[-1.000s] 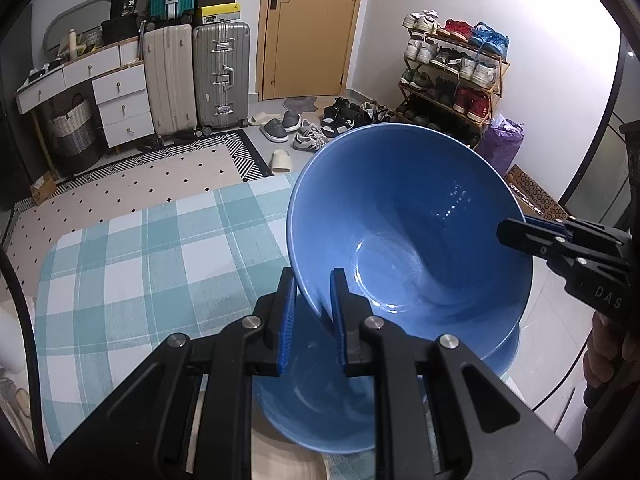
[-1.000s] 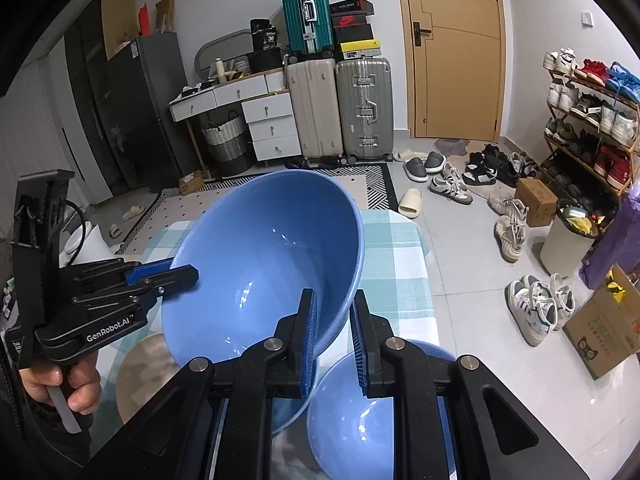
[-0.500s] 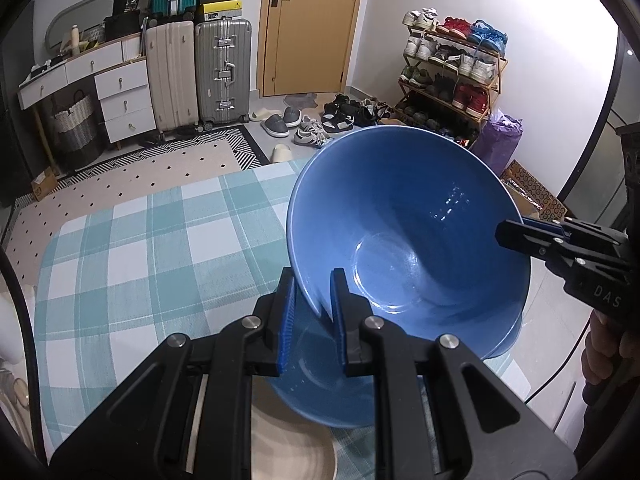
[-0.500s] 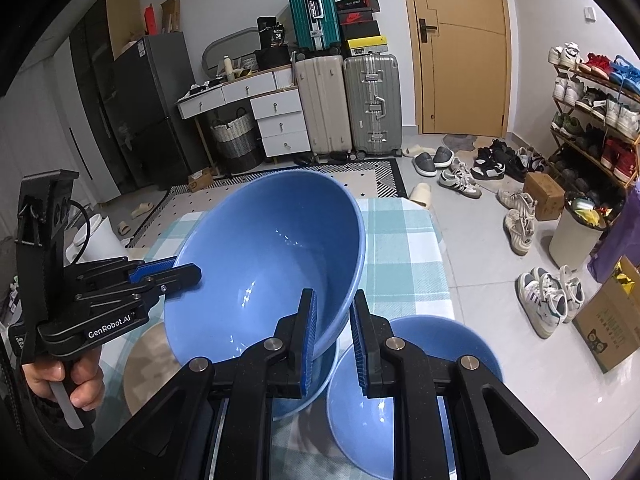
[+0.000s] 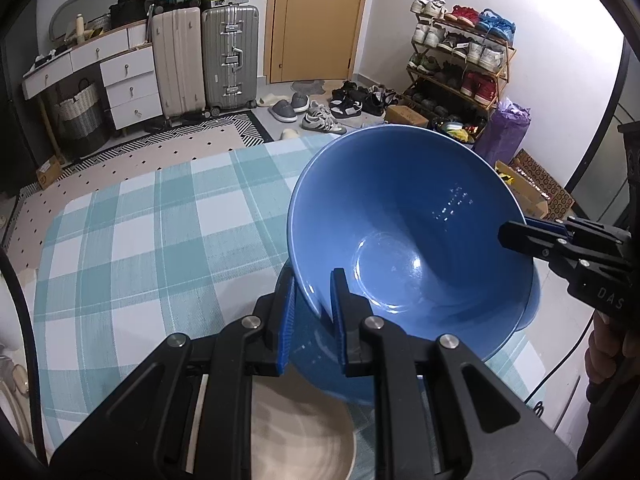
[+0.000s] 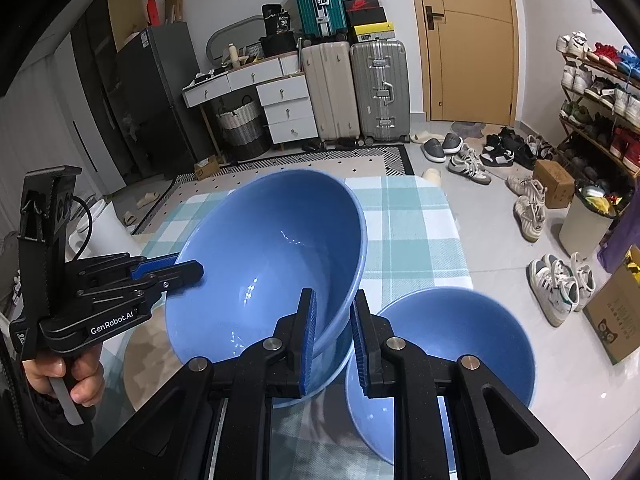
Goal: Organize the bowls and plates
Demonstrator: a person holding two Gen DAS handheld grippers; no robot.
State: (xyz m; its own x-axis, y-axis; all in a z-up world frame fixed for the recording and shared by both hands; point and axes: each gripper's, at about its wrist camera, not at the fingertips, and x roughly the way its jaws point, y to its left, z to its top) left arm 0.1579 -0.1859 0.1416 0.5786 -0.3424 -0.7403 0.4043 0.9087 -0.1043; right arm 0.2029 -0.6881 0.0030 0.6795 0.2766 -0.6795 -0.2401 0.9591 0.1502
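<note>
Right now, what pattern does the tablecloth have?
The tablecloth has teal-and-white checks, best seen from the left wrist view.

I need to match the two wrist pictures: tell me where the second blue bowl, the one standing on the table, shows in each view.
Left wrist: second blue bowl, a sliver behind the held bowl, right.
Right wrist: lower right, open side up.
Shared landmark: silver suitcase.
</note>
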